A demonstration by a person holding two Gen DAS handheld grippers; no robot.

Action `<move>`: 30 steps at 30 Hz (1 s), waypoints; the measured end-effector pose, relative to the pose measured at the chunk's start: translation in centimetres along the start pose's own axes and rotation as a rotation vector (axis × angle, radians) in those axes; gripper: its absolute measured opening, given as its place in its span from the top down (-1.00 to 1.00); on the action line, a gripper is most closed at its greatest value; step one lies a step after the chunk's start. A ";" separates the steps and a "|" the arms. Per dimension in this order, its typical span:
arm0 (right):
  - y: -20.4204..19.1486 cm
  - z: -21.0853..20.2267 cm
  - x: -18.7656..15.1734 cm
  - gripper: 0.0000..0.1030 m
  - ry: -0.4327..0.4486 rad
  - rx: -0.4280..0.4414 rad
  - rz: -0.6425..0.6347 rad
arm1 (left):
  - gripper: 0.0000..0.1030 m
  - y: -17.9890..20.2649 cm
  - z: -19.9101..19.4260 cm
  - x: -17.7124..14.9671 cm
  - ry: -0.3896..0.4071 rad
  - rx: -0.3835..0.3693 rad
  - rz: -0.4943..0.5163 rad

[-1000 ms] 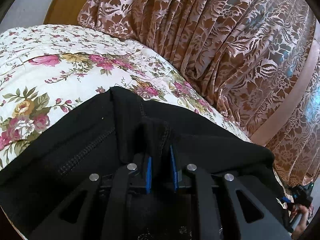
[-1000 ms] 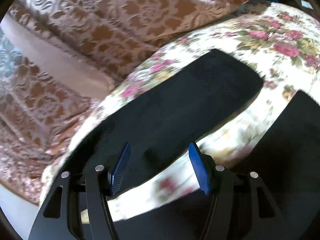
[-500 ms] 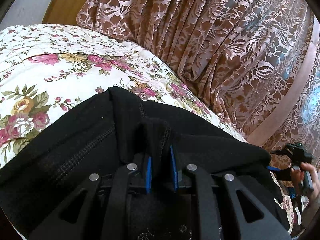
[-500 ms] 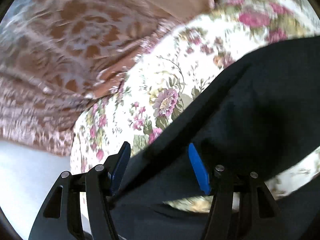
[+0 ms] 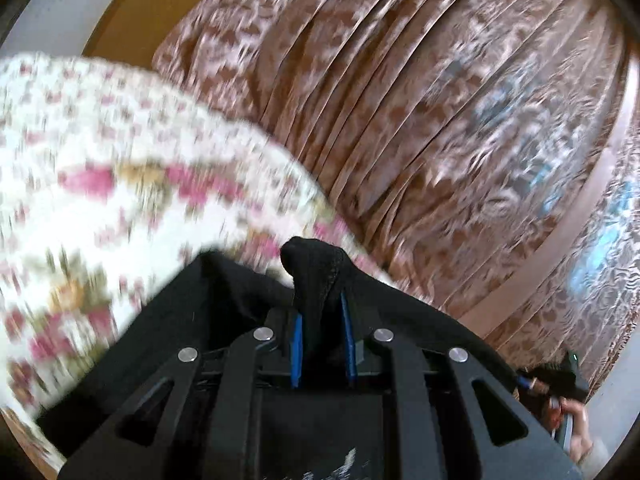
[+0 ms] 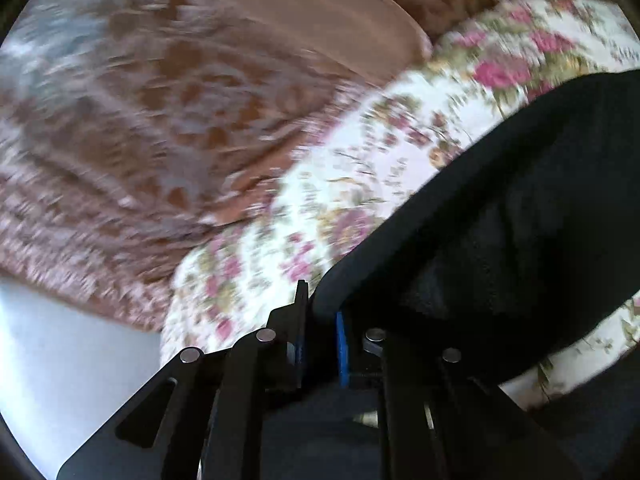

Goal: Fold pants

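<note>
Black pants (image 5: 224,312) lie on the floral bedspread (image 5: 92,184), near its edge on the curtain side. In the left wrist view, a bunched fold of the pants with a stitched seam stands up between my left gripper (image 5: 322,344) fingers; the blue pads (image 5: 297,350) press on it from both sides, so the left gripper is pinching the pants. The fold's tip pokes out past the fingertips. The rest of the cloth drapes down and back on both sides of the gripper, covering the lower frame. The bedspread is motion-blurred here.

In the right wrist view, a long black part of the pants (image 6: 500,220) runs from my right gripper (image 6: 322,340) up toward the right edge of the frame, lying across the bedspread (image 6: 328,184). Its rounded end sits right at the fingertips. The right jaws are closing, nearly together, and the end of the cloth is caught between them; one blue pad (image 6: 342,344) shows against the black cloth. More black cloth fills the lower right corner, with a strip of bedspread showing between the two dark areas.

Behind the bed hangs a brown patterned curtain (image 5: 440,100), pleated, with a plain pinkish band (image 6: 320,20) across it. Wood-coloured panel (image 5: 132,12) at top left beyond the bed. At the lower right of the left view, my right hand (image 5: 576,420) shows, holding its dark gripper. Pale floor (image 6: 60,360) shows below the curtain hem in the right view.
</note>
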State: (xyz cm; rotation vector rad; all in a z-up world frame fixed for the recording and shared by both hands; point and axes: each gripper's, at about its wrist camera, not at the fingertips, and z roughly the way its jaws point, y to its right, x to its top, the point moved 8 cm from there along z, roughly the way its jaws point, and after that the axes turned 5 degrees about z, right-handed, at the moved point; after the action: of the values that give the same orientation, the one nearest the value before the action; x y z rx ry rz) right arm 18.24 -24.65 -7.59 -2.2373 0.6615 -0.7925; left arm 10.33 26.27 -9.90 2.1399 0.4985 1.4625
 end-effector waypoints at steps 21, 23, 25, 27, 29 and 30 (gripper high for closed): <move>6.6 -6.1 -18.8 0.78 -0.003 0.156 -0.210 | 0.27 -6.7 -6.3 -4.6 -0.032 0.007 -0.180; 7.6 -5.3 -19.3 0.78 -0.028 0.155 -0.173 | -0.01 -7.0 -7.2 -5.1 -0.050 0.009 -0.210; 7.5 -5.3 -19.3 0.78 -0.019 0.164 -0.178 | -0.16 -7.2 -8.3 -5.8 -0.073 -0.013 -0.255; 7.6 -5.4 -19.5 0.78 -0.015 0.156 -0.195 | -0.28 -6.7 -9.1 -6.4 -0.095 -0.045 -0.276; 7.6 -5.5 -19.4 0.78 -0.011 0.157 -0.195 | -0.54 -5.9 -9.8 -6.7 -0.109 -0.080 -0.277; 7.7 -5.5 -19.3 0.78 -0.010 0.159 -0.188 | -0.62 -5.5 -10.3 -6.7 -0.106 -0.110 -0.286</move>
State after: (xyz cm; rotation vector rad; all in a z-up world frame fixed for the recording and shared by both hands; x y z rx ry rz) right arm -0.61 -19.69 -16.67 -2.1773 0.3732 -0.8930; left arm -1.80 28.95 -15.07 1.9552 0.6401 1.1853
